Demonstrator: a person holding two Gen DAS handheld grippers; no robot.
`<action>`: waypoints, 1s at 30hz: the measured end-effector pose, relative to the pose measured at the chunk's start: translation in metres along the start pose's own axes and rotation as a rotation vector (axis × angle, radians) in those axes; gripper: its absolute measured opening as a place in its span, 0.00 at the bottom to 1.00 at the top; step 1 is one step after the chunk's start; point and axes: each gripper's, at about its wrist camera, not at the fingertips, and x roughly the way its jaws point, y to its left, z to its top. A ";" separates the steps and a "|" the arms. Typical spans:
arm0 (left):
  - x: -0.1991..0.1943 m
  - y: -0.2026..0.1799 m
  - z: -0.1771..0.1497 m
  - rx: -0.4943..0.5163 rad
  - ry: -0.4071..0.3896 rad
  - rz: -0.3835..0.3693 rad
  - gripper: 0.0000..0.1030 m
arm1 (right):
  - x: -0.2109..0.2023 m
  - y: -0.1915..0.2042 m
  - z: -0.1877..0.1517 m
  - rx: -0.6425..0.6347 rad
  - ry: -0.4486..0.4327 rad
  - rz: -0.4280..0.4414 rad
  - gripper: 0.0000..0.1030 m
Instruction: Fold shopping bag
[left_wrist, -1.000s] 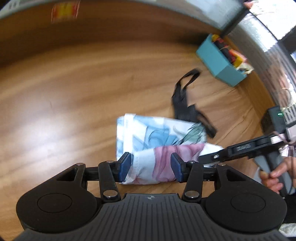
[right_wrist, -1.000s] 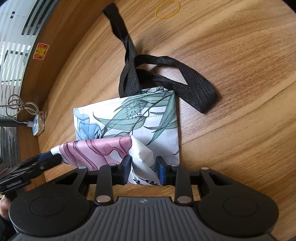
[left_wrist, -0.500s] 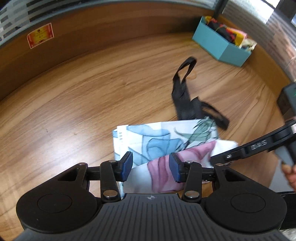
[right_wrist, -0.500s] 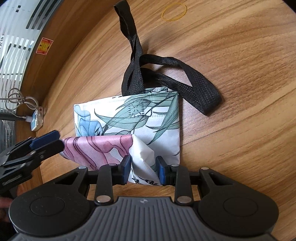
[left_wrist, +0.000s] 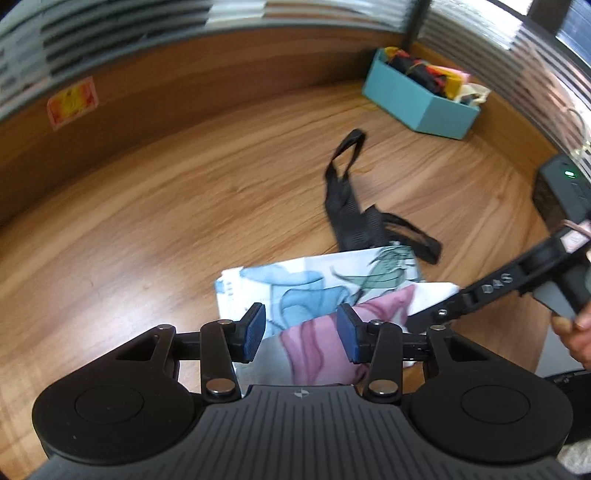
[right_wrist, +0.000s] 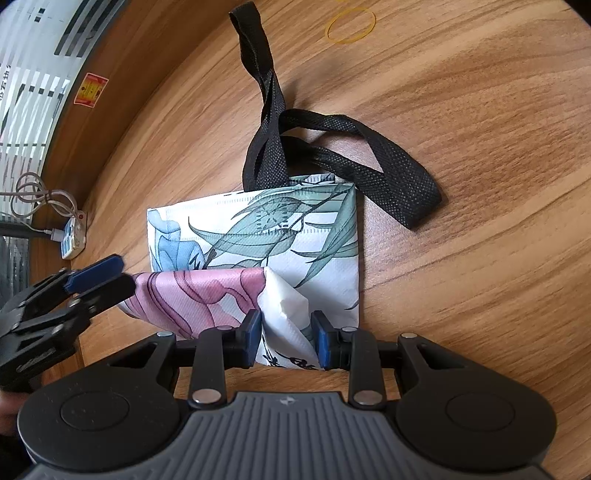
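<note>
between my right jaws (right_wrist: 285, 338) sits the white corner of the shopping bag (right_wrist: 258, 236), pinched, half-closed. my left jaws (left_wrist: 301, 338) stand partly open around the pink flap (left_wrist: 321, 332), pads not visibly pressing. bag lies on the surface (right_wrist: 461, 147) just ahead, handles (right_wrist: 332, 147) beyond. fold half done, i judge; next: carry the flap forward evenly and flatten.

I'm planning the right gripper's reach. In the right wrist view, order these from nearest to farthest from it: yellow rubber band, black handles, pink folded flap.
1. Pink folded flap, just left of the right gripper.
2. Black handles, beyond the bag's top.
3. Yellow rubber band, far edge.
</note>
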 end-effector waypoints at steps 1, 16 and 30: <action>-0.001 -0.002 0.001 0.004 0.012 -0.006 0.44 | 0.000 0.000 0.000 0.000 0.000 0.000 0.33; 0.022 0.006 0.007 -0.044 0.087 0.004 0.35 | 0.000 0.003 0.000 -0.028 -0.003 -0.015 0.33; 0.017 -0.004 0.005 -0.040 0.108 0.011 0.29 | -0.002 0.000 -0.001 -0.015 0.001 -0.002 0.32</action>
